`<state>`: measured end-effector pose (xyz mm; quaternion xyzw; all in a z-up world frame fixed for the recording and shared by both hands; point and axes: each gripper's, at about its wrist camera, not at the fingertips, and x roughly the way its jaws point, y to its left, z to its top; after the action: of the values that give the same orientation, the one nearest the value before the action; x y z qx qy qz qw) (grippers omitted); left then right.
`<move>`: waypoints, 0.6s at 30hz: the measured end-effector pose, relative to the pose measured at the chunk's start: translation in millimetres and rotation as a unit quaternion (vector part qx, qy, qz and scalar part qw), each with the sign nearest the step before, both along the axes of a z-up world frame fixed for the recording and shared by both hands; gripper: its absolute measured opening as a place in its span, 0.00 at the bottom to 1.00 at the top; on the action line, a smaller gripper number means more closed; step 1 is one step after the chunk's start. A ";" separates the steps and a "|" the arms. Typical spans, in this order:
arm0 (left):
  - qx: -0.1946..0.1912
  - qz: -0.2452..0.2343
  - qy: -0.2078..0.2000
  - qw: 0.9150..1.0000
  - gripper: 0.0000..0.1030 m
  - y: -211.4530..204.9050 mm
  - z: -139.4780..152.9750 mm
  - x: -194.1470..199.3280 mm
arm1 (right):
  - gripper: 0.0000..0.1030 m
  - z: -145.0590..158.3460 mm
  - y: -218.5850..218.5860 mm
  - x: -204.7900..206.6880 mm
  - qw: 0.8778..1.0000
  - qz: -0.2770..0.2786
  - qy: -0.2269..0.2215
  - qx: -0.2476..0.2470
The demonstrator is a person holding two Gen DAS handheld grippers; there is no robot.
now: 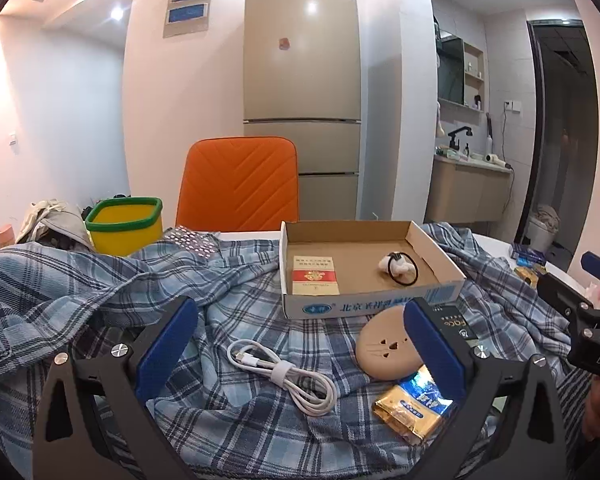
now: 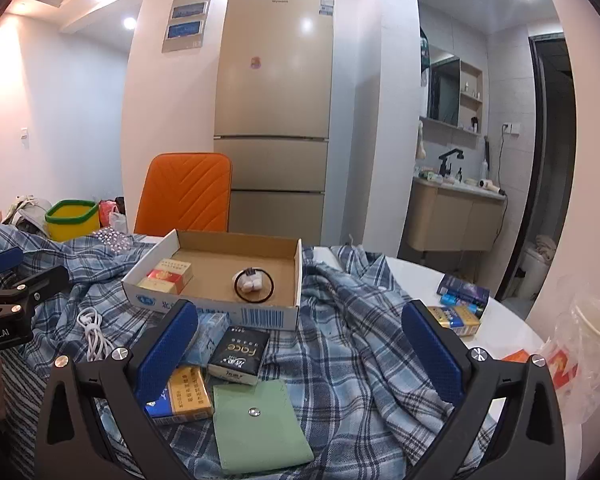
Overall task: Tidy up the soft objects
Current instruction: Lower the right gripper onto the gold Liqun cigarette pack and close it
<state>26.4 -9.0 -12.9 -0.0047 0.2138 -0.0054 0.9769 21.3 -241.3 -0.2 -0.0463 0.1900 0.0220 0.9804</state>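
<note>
A crumpled blue plaid shirt (image 1: 100,280) covers the white table (image 2: 512,328), under an open cardboard box (image 1: 436,256) holding a black hair tie (image 1: 404,270) and a red packet (image 1: 314,276). Both the left gripper (image 1: 300,344) and right gripper (image 2: 300,346) hover wide apart, empty, above a white cable (image 1: 284,376) and green pouch (image 2: 256,424).

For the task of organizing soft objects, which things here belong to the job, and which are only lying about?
Belong to the job:
cardboard box
hair tie in it
plaid cloth
green pouch
tissue pack
beige cat-face pad

Only lying about:
white cable
gold packet
yellow bin
orange chair
fridge
</note>
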 end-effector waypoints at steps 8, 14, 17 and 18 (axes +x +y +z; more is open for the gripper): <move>-0.010 -0.015 0.048 0.999 0.99 0.4 -6.9 10.5 | 1.00 -9.4 0.5 11.9 0.998 0.028 0.048 0.012; -0.009 -0.020 0.092 0.996 0.99 11.9 -14.0 6.1 | 1.00 -17.0 11.0 26.0 0.990 0.086 0.108 0.015; -0.012 -0.001 0.105 0.994 0.99 22.3 -16.8 2.4 | 1.00 -22.5 26.1 32.6 0.981 0.127 0.143 0.001; -0.018 0.004 0.109 0.994 0.99 26.4 -17.9 1.0 | 1.00 -24.5 32.3 34.3 0.979 0.138 0.153 -0.006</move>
<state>27.5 17.3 -30.7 -0.0237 0.3185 -0.0046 0.9476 55.6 -209.0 -24.7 -0.0743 0.3293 0.1622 0.9272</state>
